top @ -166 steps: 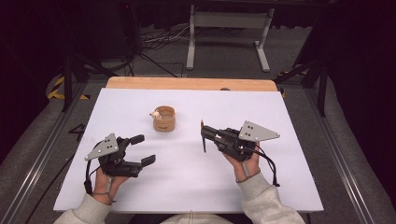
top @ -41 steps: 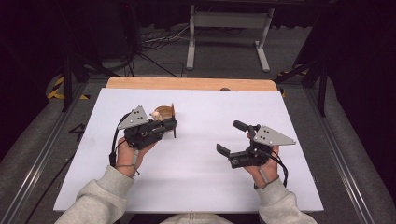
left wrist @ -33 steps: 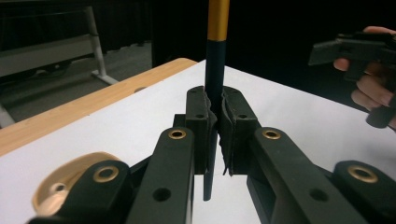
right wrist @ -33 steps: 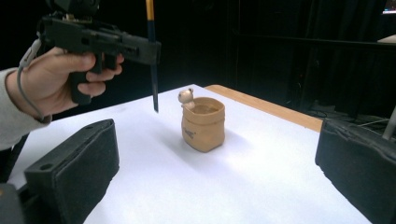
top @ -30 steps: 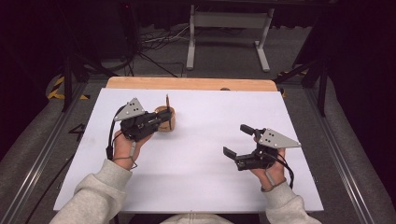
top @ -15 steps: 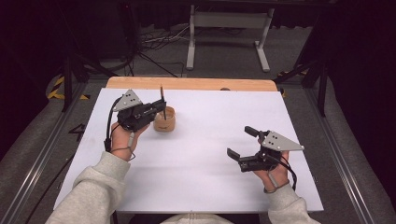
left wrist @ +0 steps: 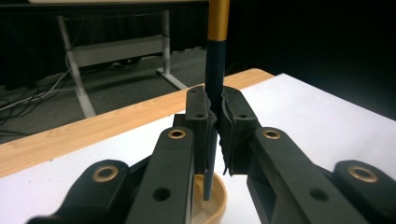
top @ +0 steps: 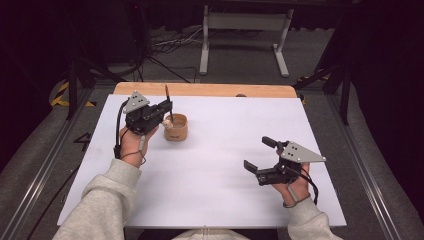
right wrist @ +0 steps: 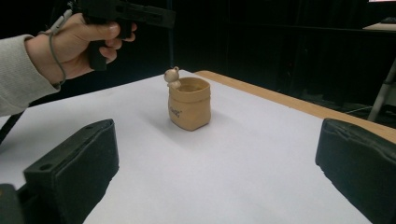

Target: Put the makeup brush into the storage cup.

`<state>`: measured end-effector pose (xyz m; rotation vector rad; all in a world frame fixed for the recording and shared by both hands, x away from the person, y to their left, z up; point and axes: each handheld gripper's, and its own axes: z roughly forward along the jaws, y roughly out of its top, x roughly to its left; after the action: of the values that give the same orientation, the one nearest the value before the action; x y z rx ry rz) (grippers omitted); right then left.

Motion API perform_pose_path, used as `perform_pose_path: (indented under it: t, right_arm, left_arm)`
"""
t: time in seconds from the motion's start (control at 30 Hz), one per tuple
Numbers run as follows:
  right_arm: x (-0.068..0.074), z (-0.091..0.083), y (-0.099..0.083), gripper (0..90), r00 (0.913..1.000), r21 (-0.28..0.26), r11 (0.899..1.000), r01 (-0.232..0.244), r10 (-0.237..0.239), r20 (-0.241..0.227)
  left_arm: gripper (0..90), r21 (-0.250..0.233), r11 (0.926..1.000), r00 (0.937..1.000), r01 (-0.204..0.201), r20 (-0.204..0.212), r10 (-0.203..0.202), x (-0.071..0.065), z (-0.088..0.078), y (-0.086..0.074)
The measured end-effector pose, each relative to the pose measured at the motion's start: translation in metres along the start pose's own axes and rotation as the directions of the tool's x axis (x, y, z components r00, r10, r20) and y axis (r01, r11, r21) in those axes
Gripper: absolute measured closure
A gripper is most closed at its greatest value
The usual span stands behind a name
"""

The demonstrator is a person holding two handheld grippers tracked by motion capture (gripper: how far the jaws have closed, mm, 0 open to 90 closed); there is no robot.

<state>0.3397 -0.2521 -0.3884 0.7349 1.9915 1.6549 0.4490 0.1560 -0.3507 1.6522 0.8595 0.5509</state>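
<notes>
A white table top (top: 210,190) was seen from above, with a wooden strip along its far edge and a dark room behind it. Toward the far left part of the table stood a small tan holder shaped like a sack (top: 175,127), with a tiny bear figure (right wrist: 173,77) perched on its rim.

The left gripper (top: 167,106) was held above and just beside the holder, on its left in the high view. Its jaws were closed tight on a pencil (left wrist: 214,84), which was kept upright. In the left gripper view the pencil was seen to be dark blue with a gold band higher up, clamped between the two pads (left wrist: 235,122), and its lower end was seen reaching down into the mouth of the holder; whether it touched the bottom could not be told.

The right gripper (top: 258,154) was held low over the near right part of the table, well apart from the holder. Its jaws were spread wide and nothing was held between them. In the right gripper view the holder was seen standing farther off between the two open jaws, with the left hand (right wrist: 79,44) and its gripper above it.
</notes>
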Motion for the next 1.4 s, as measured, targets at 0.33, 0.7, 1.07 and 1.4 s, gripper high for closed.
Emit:
perform_pose_path:
  t: [0.33,0.7,1.07,1.4]
  right_arm:
    - [0.000,0.001,0.000,0.0,1.0000,-0.004,1.000,-0.003,0.003,-0.009]
    - [0.000,0.003,-0.001,0.0,0.9999,-0.003,1.000,-0.002,0.002,-0.016]
    - [0.000,0.002,-0.001,0.0,0.9998,0.001,1.000,-0.002,0.002,-0.018]
    - [0.000,0.003,-0.001,0.0,0.9998,0.000,1.000,-0.003,0.003,-0.019]
  left_arm:
    - [82.4,0.000,1.0000,0.9997,0.000,-0.025,0.000,0.001,0.013,-0.004]
    - [82.4,-0.014,0.9999,1.0000,-0.002,0.002,0.002,0.010,0.024,-0.014]
    - [82.4,0.009,1.0000,0.9998,0.000,0.021,0.000,0.012,0.032,-0.024]
    - [82.2,0.044,0.9988,0.9994,-0.020,0.028,0.019,0.012,0.037,-0.029]
